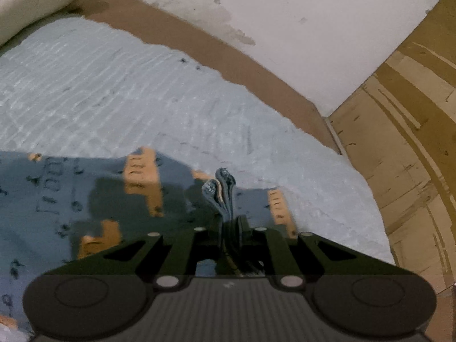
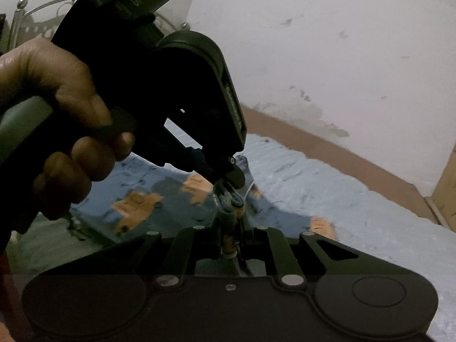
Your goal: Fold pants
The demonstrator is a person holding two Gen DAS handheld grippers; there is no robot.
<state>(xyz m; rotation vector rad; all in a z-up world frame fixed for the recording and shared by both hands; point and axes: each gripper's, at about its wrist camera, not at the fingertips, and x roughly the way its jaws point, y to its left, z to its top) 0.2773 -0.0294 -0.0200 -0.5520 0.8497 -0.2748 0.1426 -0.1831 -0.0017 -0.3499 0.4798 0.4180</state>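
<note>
The pants (image 1: 85,193) are blue with orange patches and dark print, spread on a pale blue textured bed cover (image 1: 128,94). My left gripper (image 1: 228,222) is shut on a bunched edge of the pants (image 1: 221,191), which sticks up between its fingers. My right gripper (image 2: 230,228) is shut on a bunched edge of the pants (image 2: 228,199) too. In the right wrist view the left gripper (image 2: 228,183) comes in from the upper left, held by a hand (image 2: 57,114), its tip touching the same bunch of fabric. The rest of the pants (image 2: 159,196) lies flat below.
A white stained wall (image 1: 285,14) and a brown skirting strip (image 1: 228,57) run behind the bed. A cardboard box (image 1: 413,142) stands at the right. A cream pillow (image 1: 37,2) lies at the top left. A metal bedframe (image 2: 25,22) shows at far left.
</note>
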